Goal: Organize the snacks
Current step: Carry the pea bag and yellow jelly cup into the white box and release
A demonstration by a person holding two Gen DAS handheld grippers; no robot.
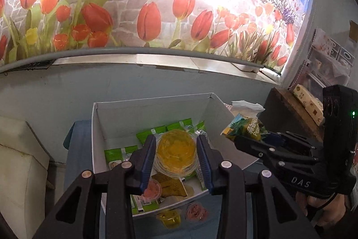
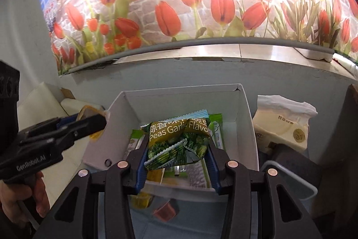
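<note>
My left gripper (image 1: 176, 143) is shut on a yellow jelly cup (image 1: 176, 152) and holds it above the white cardboard box (image 1: 152, 104). Green snack packets (image 1: 116, 155), a pink jelly cup (image 1: 152, 190) and a yellow packet (image 1: 172, 188) lie inside the box. My right gripper (image 2: 177, 151) is shut on a green garlic peas packet (image 2: 179, 140) and holds it over the same box (image 2: 183, 97). The right gripper also shows in the left wrist view (image 1: 243, 138), at the box's right side. The left gripper shows in the right wrist view (image 2: 98, 121), still with its cup.
A yellow jelly cup (image 1: 167, 217) and a pink jelly cup (image 1: 197, 212) sit on the blue cloth in front of the box. A tissue pack (image 2: 284, 124) stands right of the box. A tulip wall picture (image 1: 156, 3) is behind. A white cushion (image 1: 20, 160) lies left.
</note>
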